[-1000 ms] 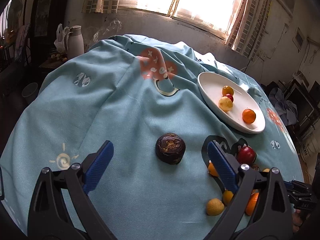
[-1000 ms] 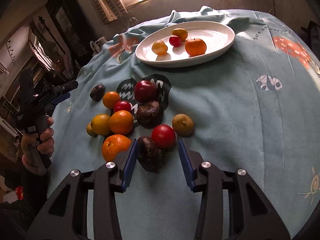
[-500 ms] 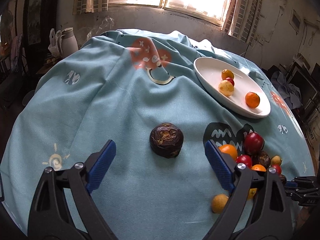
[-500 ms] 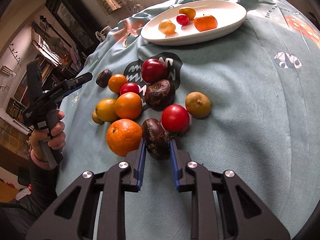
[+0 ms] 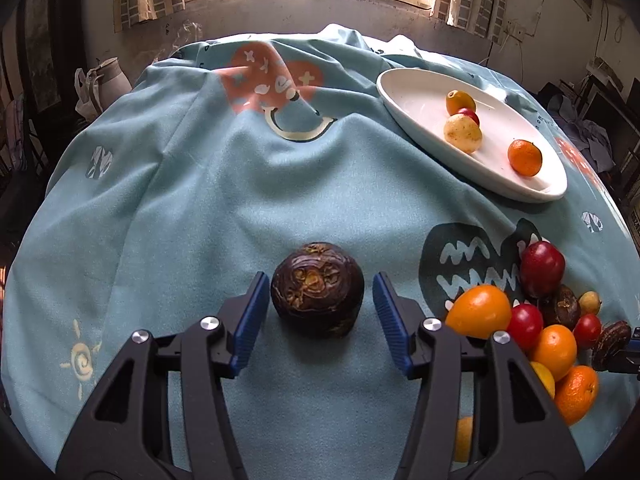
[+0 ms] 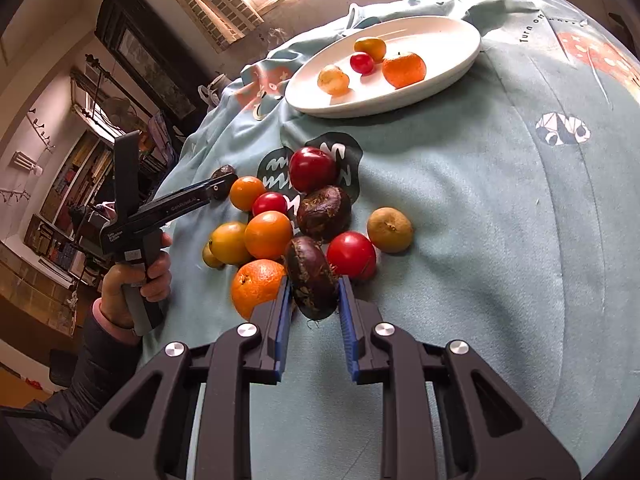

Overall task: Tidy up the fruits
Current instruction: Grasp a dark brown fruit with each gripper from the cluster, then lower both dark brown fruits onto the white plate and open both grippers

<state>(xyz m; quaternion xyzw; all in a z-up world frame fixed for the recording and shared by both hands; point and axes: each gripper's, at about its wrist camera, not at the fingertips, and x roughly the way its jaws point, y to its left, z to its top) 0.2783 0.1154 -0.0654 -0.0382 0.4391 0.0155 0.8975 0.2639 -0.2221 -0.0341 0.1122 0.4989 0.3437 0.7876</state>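
A dark brown wrinkled fruit [image 5: 317,300] lies alone on the blue cloth. My left gripper [image 5: 320,278] straddles it with the jaws closing; a thin gap shows at each blue pad. My right gripper [image 6: 315,280] is shut on another dark brown fruit [image 6: 312,268] at the near edge of the fruit pile [image 6: 268,234]. That pile holds oranges, red fruits, yellow ones and more dark ones. The white oval plate [image 6: 460,64] beyond it carries several small fruits, among them a mandarin [image 6: 404,69]. In the left wrist view the plate [image 5: 400,92] sits at the far right.
A hand [image 6: 136,276] holds the left gripper's handle at the table's left edge. The blue cloth [image 5: 180,200] has folds toward the window. A white jug [image 5: 108,80] stands off the table at the far left. A brownish fruit [image 6: 390,229] lies right of the pile.
My left gripper has moved forward and down over the lone dark fruit, and its jaws have narrowed around it. My right jaws have closed onto the dark fruit at the pile's front.
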